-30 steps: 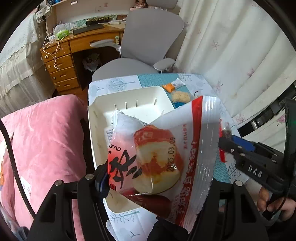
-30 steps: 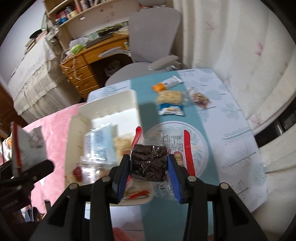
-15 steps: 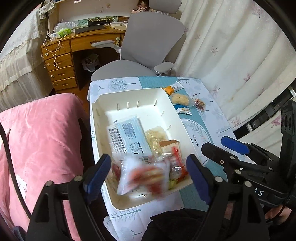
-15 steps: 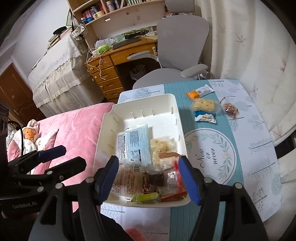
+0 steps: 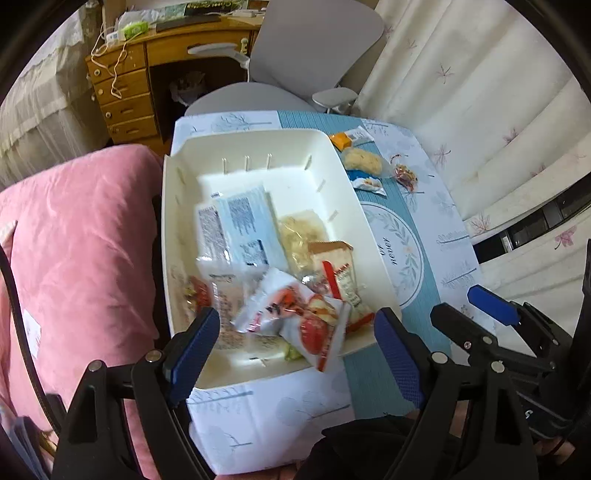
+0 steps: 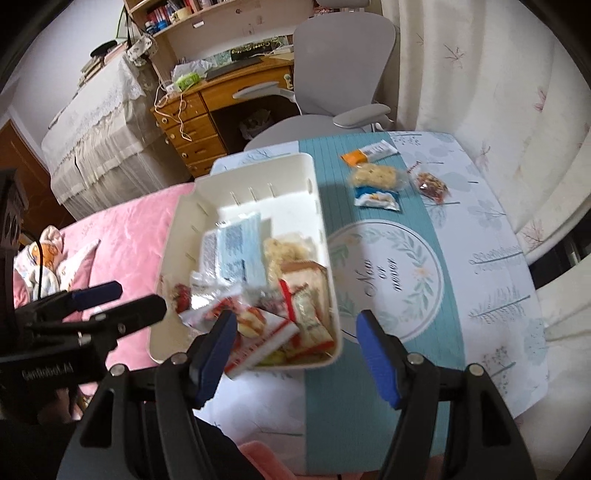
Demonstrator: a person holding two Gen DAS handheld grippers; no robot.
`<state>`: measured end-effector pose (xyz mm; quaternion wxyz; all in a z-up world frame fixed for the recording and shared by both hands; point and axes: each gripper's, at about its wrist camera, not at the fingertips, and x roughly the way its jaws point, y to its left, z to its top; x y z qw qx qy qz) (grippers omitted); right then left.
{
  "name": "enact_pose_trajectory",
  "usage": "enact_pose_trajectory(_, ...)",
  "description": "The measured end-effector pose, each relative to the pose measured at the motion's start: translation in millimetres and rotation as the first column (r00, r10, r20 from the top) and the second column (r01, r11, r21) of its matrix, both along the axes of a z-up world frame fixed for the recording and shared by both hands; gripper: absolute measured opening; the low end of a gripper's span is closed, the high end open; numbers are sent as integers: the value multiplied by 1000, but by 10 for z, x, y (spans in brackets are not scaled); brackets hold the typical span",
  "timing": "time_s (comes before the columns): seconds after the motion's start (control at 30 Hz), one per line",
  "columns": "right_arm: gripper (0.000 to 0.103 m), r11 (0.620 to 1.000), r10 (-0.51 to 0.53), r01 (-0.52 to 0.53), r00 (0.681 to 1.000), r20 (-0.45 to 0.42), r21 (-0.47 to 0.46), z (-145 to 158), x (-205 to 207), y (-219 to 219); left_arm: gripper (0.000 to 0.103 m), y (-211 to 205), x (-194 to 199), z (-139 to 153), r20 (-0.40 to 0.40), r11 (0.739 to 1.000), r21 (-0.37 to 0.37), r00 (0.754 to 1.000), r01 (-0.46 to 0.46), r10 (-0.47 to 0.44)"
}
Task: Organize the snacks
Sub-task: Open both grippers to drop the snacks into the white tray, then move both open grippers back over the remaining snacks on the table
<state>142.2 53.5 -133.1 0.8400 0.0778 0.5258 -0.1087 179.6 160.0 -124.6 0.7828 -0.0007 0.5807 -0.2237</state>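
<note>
Bookshelf [image 6: 177, 14] only in right view

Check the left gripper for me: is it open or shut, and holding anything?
Open and empty. The left gripper has its blue pads spread wide above the white bin, and the red-and-white snack packet lies in the bin.

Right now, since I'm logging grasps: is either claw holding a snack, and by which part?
Nothing is held. Left claw and right claw are both open above the white plastic bin.
</note>
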Motion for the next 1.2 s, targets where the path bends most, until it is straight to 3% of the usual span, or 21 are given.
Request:
enact_pose_trajectory(0.2,67,999,39,-40,998,-52,-27,-45,-62,-292,85,-264,-42,18,-7,998,8,998,-67,67)
enact_pose_trajectory(0.43,68,985,154,-159,986,-69,-69,19,-129,-733,85,-963,-151,25,-39,996,-2,995,-94,94)
enact_pose_trajectory(0.73,68,936,325,-331,943,-73,-117,155,-275,-1471,85,-1832,-258,117,-29,983,-15,983,-184,184)
enact_pose_trajectory(0.93,68,939,313,-322,946,-87,-118,149,-294,-1984,85,-2190,-262,100,-26,980,28,980,-197,198)
enact_pose_trajectory(1.2,78,966,252,-254,967,-41,-54,142,-230,-2481,85,-2379,-55,89,-19,972,66,974,-226,228)
